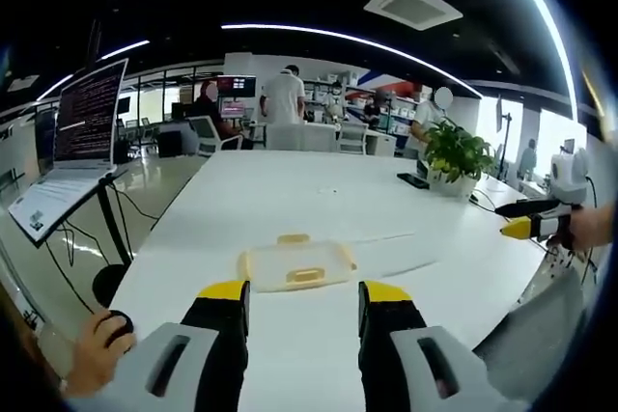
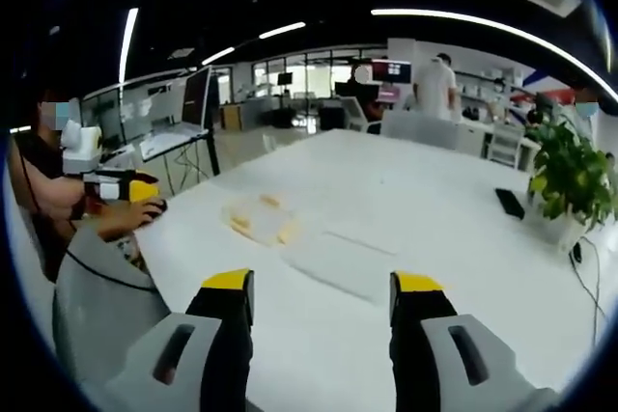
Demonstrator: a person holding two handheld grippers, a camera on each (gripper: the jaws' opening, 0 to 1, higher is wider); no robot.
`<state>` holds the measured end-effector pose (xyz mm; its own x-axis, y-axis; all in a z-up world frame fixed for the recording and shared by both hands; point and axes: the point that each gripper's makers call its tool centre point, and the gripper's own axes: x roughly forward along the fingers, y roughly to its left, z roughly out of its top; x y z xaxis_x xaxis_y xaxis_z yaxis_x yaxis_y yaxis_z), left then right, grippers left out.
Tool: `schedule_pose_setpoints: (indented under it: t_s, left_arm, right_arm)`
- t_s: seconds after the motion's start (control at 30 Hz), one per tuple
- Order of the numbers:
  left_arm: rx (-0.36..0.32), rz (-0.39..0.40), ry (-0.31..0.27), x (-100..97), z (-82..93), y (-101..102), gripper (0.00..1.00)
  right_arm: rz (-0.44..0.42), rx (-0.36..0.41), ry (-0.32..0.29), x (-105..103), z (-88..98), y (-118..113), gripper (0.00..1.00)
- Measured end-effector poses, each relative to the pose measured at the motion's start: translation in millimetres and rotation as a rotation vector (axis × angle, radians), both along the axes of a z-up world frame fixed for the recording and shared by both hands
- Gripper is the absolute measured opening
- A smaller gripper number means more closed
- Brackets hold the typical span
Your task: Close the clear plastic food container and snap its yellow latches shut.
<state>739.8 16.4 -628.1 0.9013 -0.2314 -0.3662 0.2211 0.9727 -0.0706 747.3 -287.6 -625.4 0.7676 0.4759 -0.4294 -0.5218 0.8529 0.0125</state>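
Approach is the step in hand: neither tool has reached the clear plastic food container with yellow latches (image 1: 296,264), which sits on the long white worktop (image 1: 319,190) well ahead of both. In the left gripper view the left tool (image 1: 303,293) hovers above the near edge of the worktop with its yellow-tipped black jaws spread apart and nothing between them. The right tool (image 2: 323,287) is likewise spread and empty in the right gripper view, with the container (image 2: 259,219) off to its left and further away.

The container looks shallow and rectangular. In the left gripper view its long axis runs across the picture, roughly parallel to the near edge of the worktop, with one yellow latch (image 1: 293,237) on the far long side and another on the near long side facing the left tool. Whether the lid is already seated or only resting loosely is too blurred to tell. A pale flat sheet (image 2: 338,262) lies on the worktop near the container in the right gripper view; what it is cannot be made out.

The next move likely calls for bringing both tools down over the container, one to steady it, the other to press the lid and then push each latch home.
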Motion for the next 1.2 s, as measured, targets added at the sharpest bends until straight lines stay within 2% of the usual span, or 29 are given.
schedule_pose_setpoints:
  t_s: [0.27, 0.57, 1.2]
  left_arm:
    - [0.011, -0.009, 0.001, 11.6, -4.4, 8.2, 0.39]
    - [0.04, -0.026, -0.011, 22.3, -1.8, 17.4, 0.39]
    - [0.14, -0.153, -0.009, 54.7, -7.7, 28.1, 0.39]
  right_arm:
    - [0.042, -0.012, -0.003, 11.9, 0.1, 10.6, 0.55]
    - [0.1, -0.021, -0.002, 21.7, -0.3, 23.3, 0.55]
    - [0.25, -0.097, -0.018, 43.7, -6.1, 56.5, 0.54]
